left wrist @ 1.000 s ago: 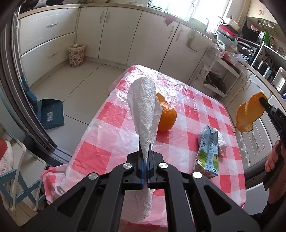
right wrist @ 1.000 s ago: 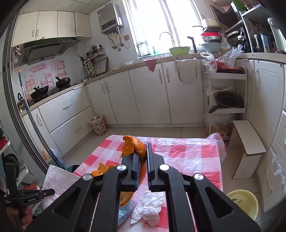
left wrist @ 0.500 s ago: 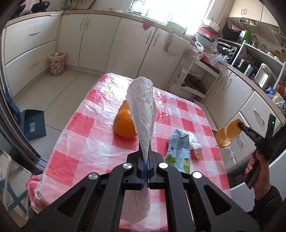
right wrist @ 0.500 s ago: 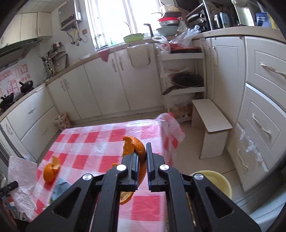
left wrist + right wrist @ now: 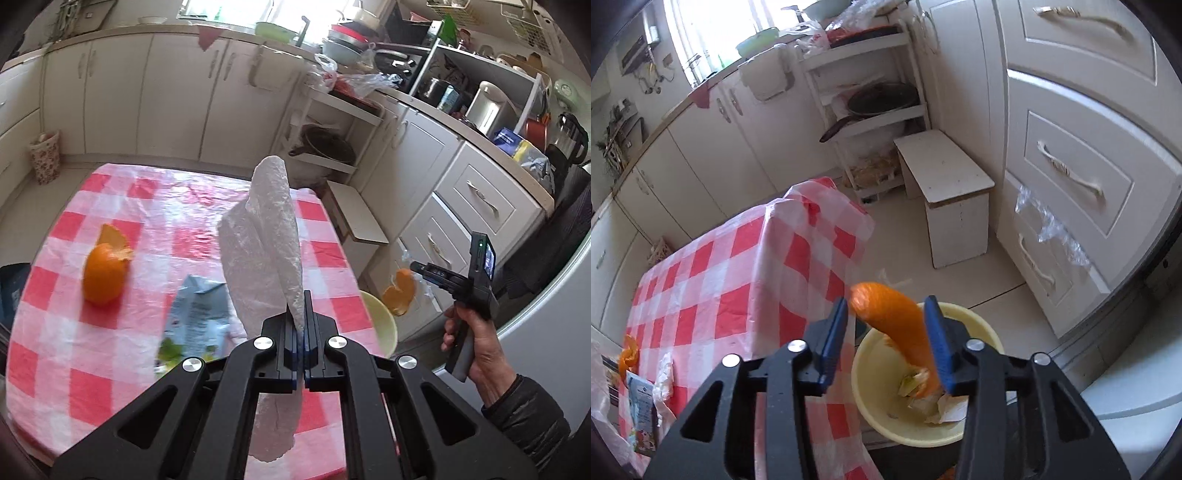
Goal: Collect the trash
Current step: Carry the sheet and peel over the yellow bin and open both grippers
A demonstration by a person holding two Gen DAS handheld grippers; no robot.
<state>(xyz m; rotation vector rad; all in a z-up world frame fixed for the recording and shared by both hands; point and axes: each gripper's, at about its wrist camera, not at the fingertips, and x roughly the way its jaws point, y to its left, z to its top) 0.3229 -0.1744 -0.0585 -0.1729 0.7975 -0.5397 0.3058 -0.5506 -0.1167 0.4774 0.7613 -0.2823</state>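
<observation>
Orange peel (image 5: 897, 321): a curved strip, bright orange outside, pale at its lower end; it hangs between the spread jaws of the right gripper (image 5: 886, 328), lying against the right-hand blue pad, directly above the yellow bowl (image 5: 871, 373).
Right gripper jaws: spread apart, no longer pinching the peel; from the left wrist view the gripper (image 5: 419, 266) is held in the person's right hand (image 5: 469, 339) out past the surface's edge.
Yellow bowl: sits low beside the surface, already holding scraps of crumpled paper and peel (image 5: 931, 395).
White plastic bag (image 5: 266, 240): crinkled, translucent, standing up tall and drooping below; pinched between the pressed-together jaws of the left gripper (image 5: 303, 332).
Surface (image 5: 55, 354): covered in a red-and-white checked plastic cloth.
Partly peeled orange (image 5: 103, 275): on the surface, left of the bag, peel flap sticking up.
Drink carton (image 5: 197, 317): pale blue with green print, lying flat near the surface's near edge, partly hidden behind the bag.
Crumpled tissue (image 5: 665, 376): white, just beside the carton.
Around: a white stool (image 5: 945, 192) on the floor beyond the bowl; cream drawers (image 5: 1071, 155) to the right.
</observation>
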